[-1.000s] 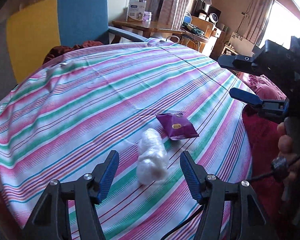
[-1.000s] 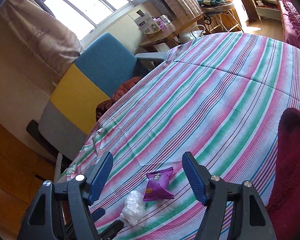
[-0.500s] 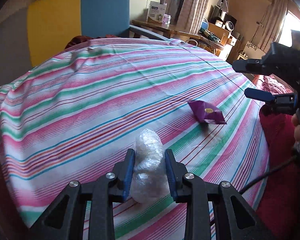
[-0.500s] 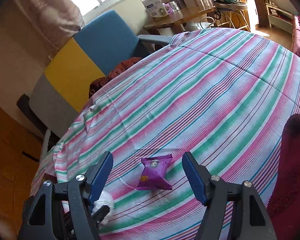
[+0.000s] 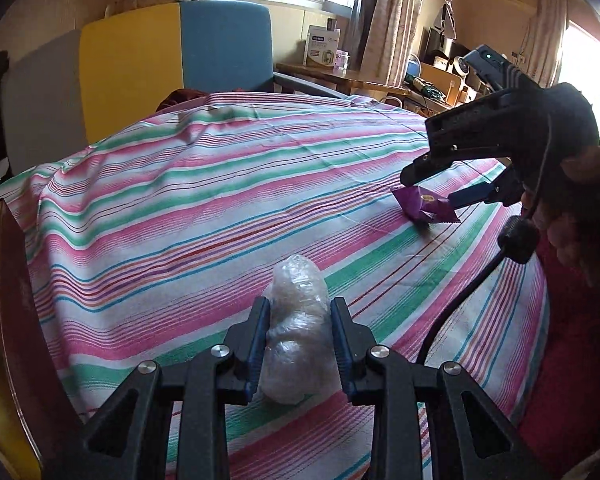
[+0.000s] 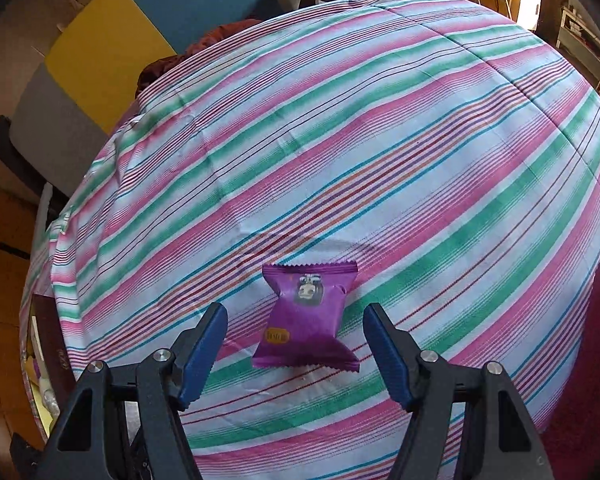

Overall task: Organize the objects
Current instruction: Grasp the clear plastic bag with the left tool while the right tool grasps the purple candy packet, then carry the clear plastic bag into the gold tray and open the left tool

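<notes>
A clear plastic-wrapped bundle (image 5: pixel 296 292) lies on the striped tablecloth (image 5: pixel 220 208), and my left gripper (image 5: pixel 298 320) is shut on it, both blue pads pressing its sides. Farther right lies a purple snack packet (image 5: pixel 423 208). My right gripper (image 5: pixel 431 188), held in a person's hand, points steeply down over it. In the right wrist view the packet (image 6: pixel 307 316) lies flat between the jaws of the right gripper (image 6: pixel 296 314). Those jaws are closing, with a gap still showing on each side of the packet.
A blue, yellow and grey chair (image 5: pixel 172 52) stands behind the table. A wooden side table with a white box (image 5: pixel 319 46) is further back. Red fabric (image 5: pixel 571 380) borders the table's right side. The right gripper's cable (image 5: pixel 451 312) hangs over the cloth. A dark brown box edge (image 5: pixel 16 300) is at the left.
My left gripper closed on the clear bundle and moved in closer to it. My right gripper tilted down and descended until the purple packet sits between its jaws.
</notes>
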`<state>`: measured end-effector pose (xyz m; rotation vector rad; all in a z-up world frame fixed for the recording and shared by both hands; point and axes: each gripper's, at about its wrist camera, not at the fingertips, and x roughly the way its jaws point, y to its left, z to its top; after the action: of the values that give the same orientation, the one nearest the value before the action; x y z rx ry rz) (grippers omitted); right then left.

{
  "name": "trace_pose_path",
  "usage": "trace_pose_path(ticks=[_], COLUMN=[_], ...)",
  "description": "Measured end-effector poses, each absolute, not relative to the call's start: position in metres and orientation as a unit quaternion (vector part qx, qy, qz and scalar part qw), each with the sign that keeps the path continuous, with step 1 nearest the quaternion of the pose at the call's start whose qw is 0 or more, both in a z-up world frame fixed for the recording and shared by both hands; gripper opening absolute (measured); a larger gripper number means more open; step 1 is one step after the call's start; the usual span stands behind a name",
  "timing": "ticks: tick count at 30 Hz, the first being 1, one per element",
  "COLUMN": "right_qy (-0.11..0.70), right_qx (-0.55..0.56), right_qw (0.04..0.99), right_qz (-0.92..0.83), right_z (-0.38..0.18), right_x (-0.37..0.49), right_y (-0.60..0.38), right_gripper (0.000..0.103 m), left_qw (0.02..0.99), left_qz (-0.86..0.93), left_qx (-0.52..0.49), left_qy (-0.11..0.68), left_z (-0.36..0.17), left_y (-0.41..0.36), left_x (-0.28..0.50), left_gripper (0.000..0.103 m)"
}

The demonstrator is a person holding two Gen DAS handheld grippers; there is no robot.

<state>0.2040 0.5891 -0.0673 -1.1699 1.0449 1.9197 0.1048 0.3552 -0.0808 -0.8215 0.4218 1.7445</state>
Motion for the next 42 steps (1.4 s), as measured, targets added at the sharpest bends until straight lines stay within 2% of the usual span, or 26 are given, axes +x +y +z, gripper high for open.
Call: trace_pose_path(ticks=[2,3,5,7,18,31,38,42], right_qy=[0.393,0.392,0.382,0.348,0.306,0.261,0.234,0.227], right_qx=[-0.452,-0.457,-0.478,-0.486,-0.508,-0.519,-0.529,-0.531], right_qw=[0.329,0.330,0.325,0.332,0.328,0.334,0.336,0.336], right_qz=[0.729,0.727,0.721,0.730,0.736,0.743,0.744,0.744], right_z=[-0.072,-0.075,-0.085,-0.084,-0.089,-0.087,-0.086,-0.085], right_x=[0.198,0.195,0.191,0.188,0.184,0.179,0.177,0.177], right_y=[0.593,0.595,0.594,0.589,0.580,0.570,0.565,0.564], right_gripper=[0.067,0.061,0.040,0.038,0.038,0.037,0.037,0.037], left_qw=[0.551,0.551,0.550,0.548,0.540,0.520,0.410,0.319], left_qz=[0.737,0.737,0.736,0.735,0.737,0.776,0.844,0.886], left_qx=[-0.349,-0.350,-0.353,-0.360,-0.373,-0.334,-0.345,-0.334], left_qy=[0.177,0.176,0.175,0.175,0.163,0.124,0.029,0.033], left_z=[-0.083,-0.083,-0.085,-0.088,-0.085,-0.023,0.014,0.018], left_y=[0.355,0.356,0.356,0.357,0.347,0.293,0.221,0.182], left_x=[0.106,0.105,0.105,0.104,0.103,0.098,0.026,-0.006], left_gripper=[0.032,0.033,0.034,0.035,0.032,0.033,0.033,0.033])
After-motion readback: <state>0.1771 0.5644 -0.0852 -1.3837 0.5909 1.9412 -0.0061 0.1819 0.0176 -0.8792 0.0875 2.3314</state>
